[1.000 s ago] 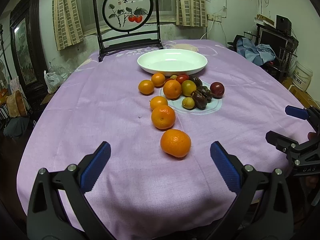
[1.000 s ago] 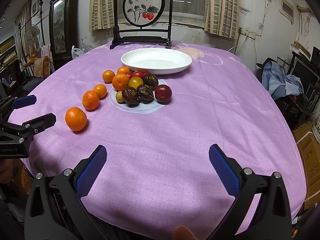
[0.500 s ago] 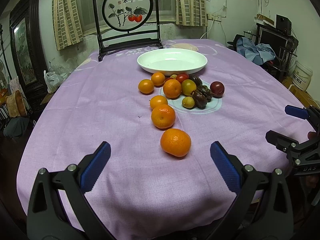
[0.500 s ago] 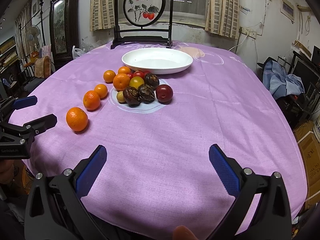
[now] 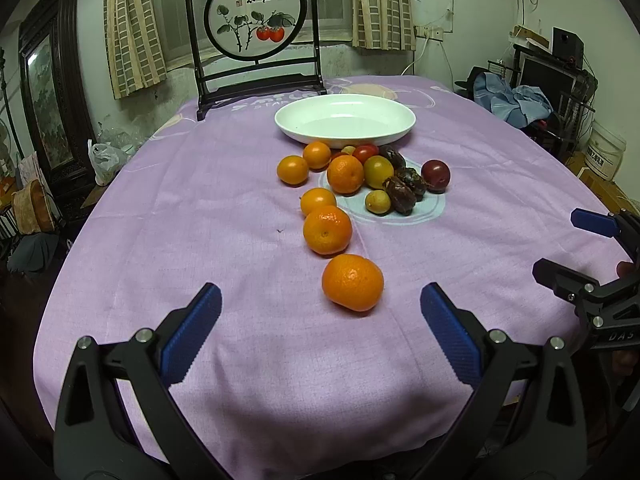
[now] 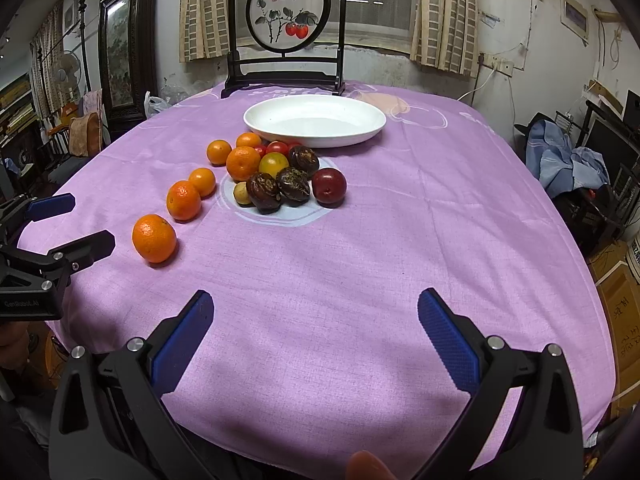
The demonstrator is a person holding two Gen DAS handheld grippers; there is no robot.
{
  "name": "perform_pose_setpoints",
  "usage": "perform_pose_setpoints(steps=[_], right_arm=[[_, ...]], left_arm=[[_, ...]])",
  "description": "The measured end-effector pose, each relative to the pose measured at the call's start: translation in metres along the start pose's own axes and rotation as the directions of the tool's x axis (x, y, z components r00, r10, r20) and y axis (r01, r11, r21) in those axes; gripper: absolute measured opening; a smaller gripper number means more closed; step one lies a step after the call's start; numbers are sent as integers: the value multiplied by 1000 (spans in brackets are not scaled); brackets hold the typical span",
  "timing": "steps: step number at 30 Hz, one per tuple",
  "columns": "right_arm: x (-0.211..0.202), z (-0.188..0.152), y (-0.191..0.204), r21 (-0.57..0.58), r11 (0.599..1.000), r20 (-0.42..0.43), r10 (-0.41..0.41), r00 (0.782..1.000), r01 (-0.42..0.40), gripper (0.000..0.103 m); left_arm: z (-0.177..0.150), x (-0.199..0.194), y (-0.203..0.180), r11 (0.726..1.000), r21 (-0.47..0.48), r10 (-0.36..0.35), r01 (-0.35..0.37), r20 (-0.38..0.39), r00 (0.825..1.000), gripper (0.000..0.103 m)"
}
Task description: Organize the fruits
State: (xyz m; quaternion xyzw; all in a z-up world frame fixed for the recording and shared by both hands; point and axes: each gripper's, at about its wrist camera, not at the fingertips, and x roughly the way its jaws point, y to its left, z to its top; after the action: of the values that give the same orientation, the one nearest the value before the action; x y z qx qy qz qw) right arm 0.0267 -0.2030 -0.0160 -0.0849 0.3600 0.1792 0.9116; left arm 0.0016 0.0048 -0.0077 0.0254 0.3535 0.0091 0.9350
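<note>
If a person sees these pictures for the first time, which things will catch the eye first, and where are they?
The eye goes first to the bright oranges trailing in a line across the purple tablecloth toward a cluster of mixed fruit. Behind the cluster stands a large, empty white dish, and behind that a round framed painting. In front, the left tool and right tool are open, holding nothing.

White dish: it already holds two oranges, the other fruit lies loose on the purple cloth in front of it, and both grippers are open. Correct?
Not quite. The white dish is empty in both wrist views; the left wrist view shows it plainly. The fruit lies on the purple cloth, and the left gripper and right gripper are open.
</note>
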Motion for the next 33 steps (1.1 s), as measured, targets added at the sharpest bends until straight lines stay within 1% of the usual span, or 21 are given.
perform_pose_setpoints(steps=[25, 33], right_arm=[[5, -1, 8, -39, 999, -3, 16, 1000, -16, 102], [15, -3, 3, -14, 999, -18, 44, 999, -45, 102]], left_arm=[[-6, 5, 0, 1000, 1, 0, 0, -8, 1000, 101], [-9, 11, 4, 1000, -3, -3, 3, -28, 1000, 101]])
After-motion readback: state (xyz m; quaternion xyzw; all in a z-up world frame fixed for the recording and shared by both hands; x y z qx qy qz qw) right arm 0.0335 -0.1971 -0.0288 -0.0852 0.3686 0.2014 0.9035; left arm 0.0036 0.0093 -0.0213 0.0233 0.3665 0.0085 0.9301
